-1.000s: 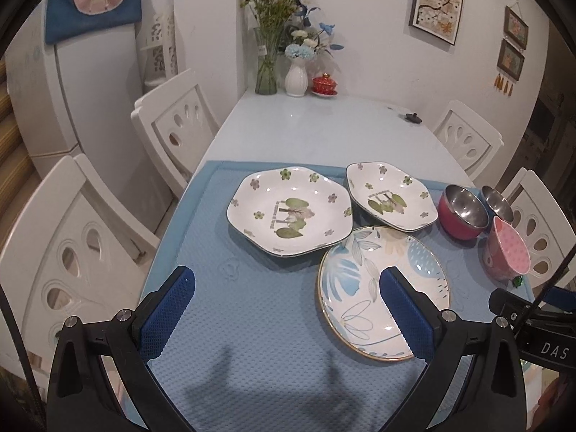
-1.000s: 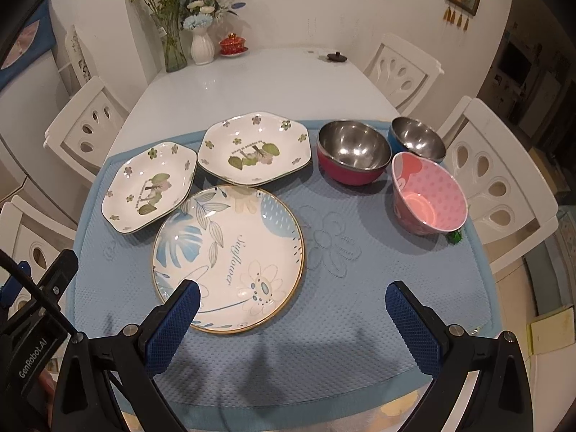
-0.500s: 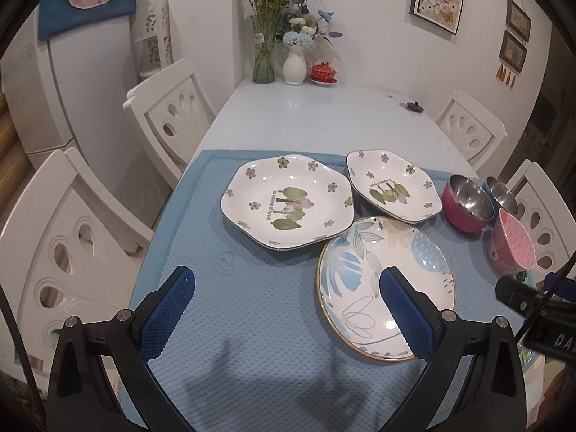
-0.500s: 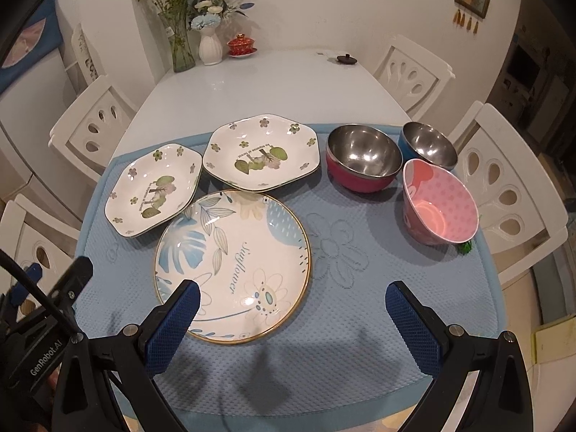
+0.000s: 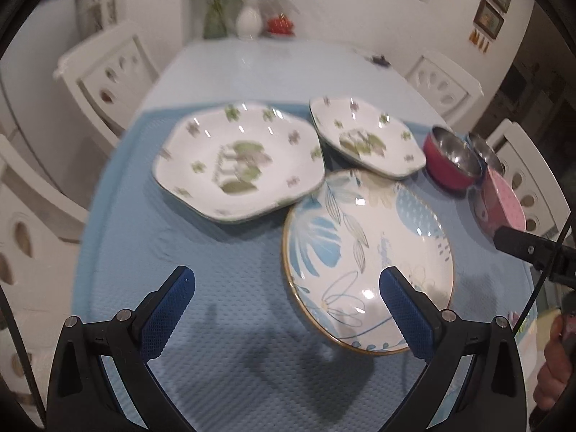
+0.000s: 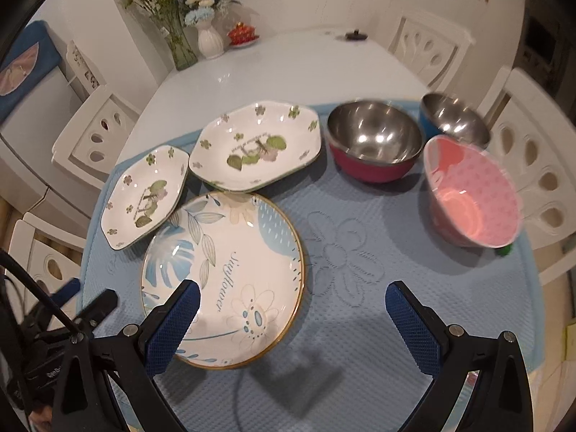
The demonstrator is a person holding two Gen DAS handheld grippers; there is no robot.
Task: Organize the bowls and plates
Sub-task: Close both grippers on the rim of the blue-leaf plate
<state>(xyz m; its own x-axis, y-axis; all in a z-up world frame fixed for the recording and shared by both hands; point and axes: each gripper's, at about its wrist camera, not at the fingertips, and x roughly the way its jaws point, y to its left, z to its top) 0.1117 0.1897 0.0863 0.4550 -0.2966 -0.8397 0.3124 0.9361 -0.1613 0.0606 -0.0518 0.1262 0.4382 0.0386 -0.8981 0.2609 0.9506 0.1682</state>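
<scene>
Claws both spread wide, holding nothing. Left claw [image 5: 286, 297] hanging above the blue mat [image 5: 151, 259], its right pad over the near rim of the round leaf-print plate [image 5: 363, 252]. Right claw [image 6: 292, 311] likewise above the mat [image 6: 378, 324], its left pad overlapping the near-left part of the same round plate [image 6: 223, 273], its right pad over bare mat.

Round plate lying flat at the near middle of the mat, gold-rimmed. Behind it, two white angular plates with green flower prints: left floral plate [image 6: 144, 198] and right floral plate [image 6: 257, 145], side by side, edges close to each other and to the round plate; contact hard to judge. Right of those, red steel bowl [image 6: 374, 144] upright, blue steel bowl [image 6: 455, 118] just behind and to its right. Pink bowl [image 6: 471, 190] tilted, mouth turned toward the near side, at the mat's right edge, beside a small green object [image 6: 505, 250].

White tabletop [image 6: 288, 68] beyond the mat, with vases of flowers [image 6: 201, 21] at the far end. White chairs [image 6: 97, 133] around. Left view blurred.
</scene>
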